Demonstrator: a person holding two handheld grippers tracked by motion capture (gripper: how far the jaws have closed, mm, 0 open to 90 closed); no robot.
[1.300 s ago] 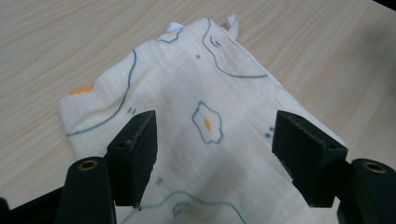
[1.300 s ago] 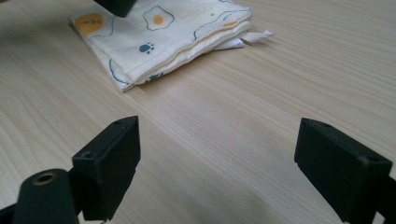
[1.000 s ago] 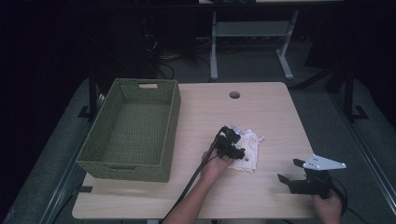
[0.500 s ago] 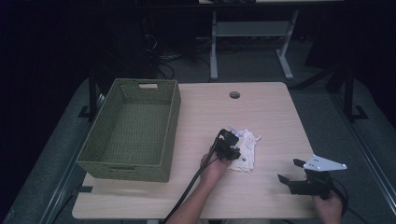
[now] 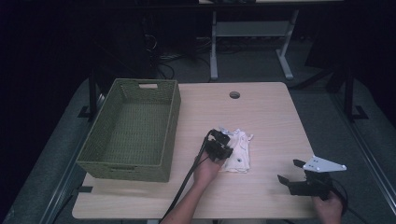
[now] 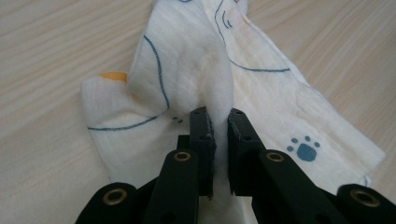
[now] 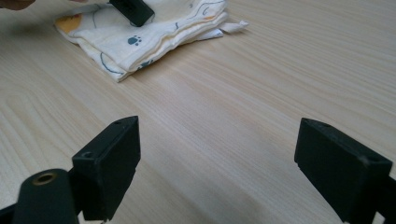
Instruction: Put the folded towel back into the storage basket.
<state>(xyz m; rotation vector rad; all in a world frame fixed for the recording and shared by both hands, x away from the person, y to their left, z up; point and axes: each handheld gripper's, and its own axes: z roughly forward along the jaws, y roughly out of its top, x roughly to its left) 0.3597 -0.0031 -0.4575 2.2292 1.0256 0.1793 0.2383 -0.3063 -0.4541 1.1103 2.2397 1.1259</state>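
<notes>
Near the middle of the table [image 5: 261, 107], the left gripper [image 6: 218, 123] has its jaws pressed onto a ridge of the folded cloth [image 6: 196, 65], pinching a bunched fold, probably to lift it toward the green basket [image 5: 133, 128] standing just to the left. Off at the near right corner, the right gripper [image 7: 217, 170] waits with jaws spread wide over bare wood, well apart from the cloth. Compared with a second ago, the left gripper has shifted only slightly on the cloth; the right one hasn't budged.
</notes>
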